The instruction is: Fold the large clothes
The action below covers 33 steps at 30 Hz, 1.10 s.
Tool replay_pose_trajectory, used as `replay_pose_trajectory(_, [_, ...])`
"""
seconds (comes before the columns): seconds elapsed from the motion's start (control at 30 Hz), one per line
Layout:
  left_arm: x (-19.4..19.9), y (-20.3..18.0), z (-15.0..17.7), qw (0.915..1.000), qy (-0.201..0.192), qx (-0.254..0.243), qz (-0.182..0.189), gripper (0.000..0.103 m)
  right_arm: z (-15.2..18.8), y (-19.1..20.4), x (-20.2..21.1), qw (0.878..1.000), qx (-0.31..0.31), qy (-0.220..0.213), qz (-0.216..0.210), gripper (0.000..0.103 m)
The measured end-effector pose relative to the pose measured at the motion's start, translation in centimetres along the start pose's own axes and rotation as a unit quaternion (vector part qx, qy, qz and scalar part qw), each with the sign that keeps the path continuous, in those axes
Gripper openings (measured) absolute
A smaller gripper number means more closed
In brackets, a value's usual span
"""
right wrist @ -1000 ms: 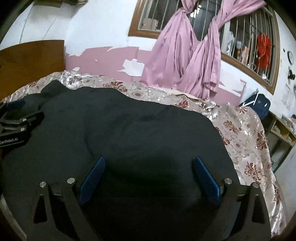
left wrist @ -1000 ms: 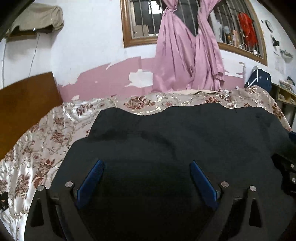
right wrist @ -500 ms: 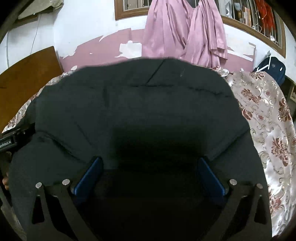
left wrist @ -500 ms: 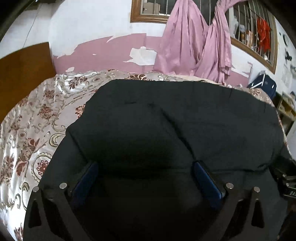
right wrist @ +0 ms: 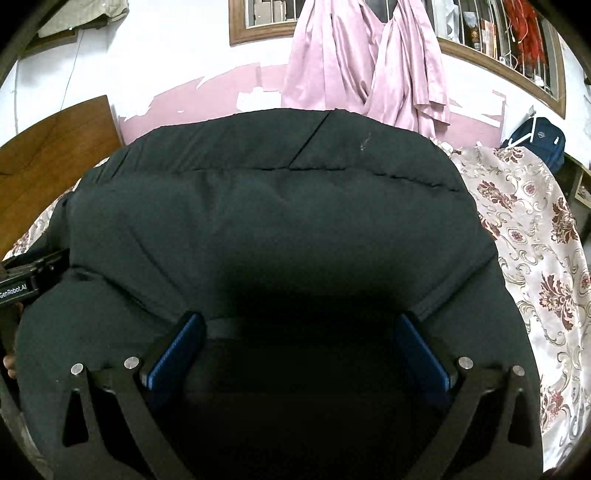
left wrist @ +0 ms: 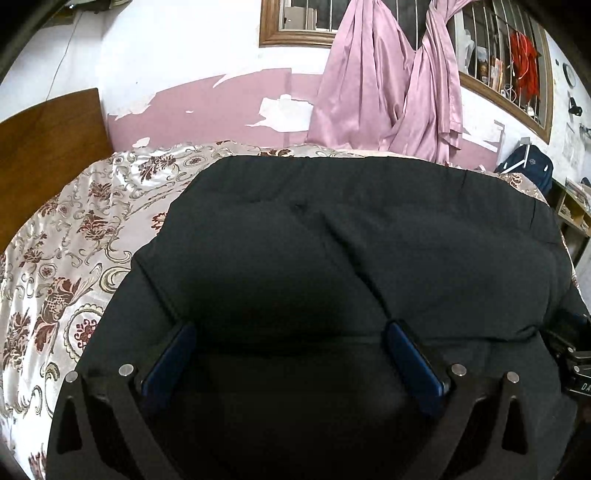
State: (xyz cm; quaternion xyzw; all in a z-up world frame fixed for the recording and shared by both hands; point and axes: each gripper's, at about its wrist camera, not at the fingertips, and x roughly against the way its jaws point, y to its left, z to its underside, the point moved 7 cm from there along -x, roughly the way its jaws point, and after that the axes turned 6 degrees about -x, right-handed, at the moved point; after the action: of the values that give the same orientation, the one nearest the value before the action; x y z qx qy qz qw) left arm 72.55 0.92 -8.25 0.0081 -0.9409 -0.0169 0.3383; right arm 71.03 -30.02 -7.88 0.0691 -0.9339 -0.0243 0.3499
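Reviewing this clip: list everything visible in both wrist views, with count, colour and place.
black garment: one, black, spread over the bed, a folded layer lying between both grippers' fingers
bedspread: one, cream with dark red floral print, under the garment
headboard: one, brown wood, at the bed's left end
curtains: two, pink, tied and hanging at the window
window: one, brown wooden frame with bars, on the far wall
wall: white above, pink below with peeling patches
backpack: one, dark blue, beyond the bed on the right
red cloth: one, hanging at the window bars
left gripper: black with blue pads, jaws wide apart
right gripper: black with blue pads, jaws wide apart
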Motion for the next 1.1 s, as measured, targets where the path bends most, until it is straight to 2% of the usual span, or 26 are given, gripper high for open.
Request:
replay_pose_trajectory(0.5, [-0.5,0.1,0.3,0.9999,0.012,-0.006,-0.002,0.103,0.1,0.0,-0.5,1.000,-0.006,0.017,-0.008,0.102])
replay_pose_trajectory(0.6, [-0.3,0.2,0.3,0.9999,0.007,-0.002,0.009,0.103,0.0,0.0,-0.3,1.000,-0.006,0.015,-0.007,0.102])
replay_pose_trajectory(0.67, [0.4,0.6,0.4,0.9995,0.006,-0.003,0.030,0.103,-0.3,-0.2,0.3,1.000,-0.008,0.010,-0.012,0.102])
replay_pose_trajectory(0.73, [1.4,1.3,0.2,0.9990,-0.004,-0.006,0.043,0.103,-0.3,-0.5,1.2,1.000,-0.007,0.009,-0.018,0.102])
replay_pose_trajectory(0.87, [2.6,3.7,0.1,0.9994,-0.013,-0.011,0.031,0.103,-0.2,-2.6,3.3,1.000,0.004,-0.005,-0.001,0.102])
replay_pose_trajectory(1.0, [2.6,7.3,-0.2,1.0000,-0.003,0.001,-0.001,0.103,-0.3,-6.4,5.0,1.000,-0.005,-0.002,0.028,0.102])
replay_pose_trajectory(1.1, [1.8,10.1,0.0,0.9993,0.021,0.031,-0.003,0.103,-0.3,-9.2,5.6,0.999,-0.033,0.009,0.034,0.102])
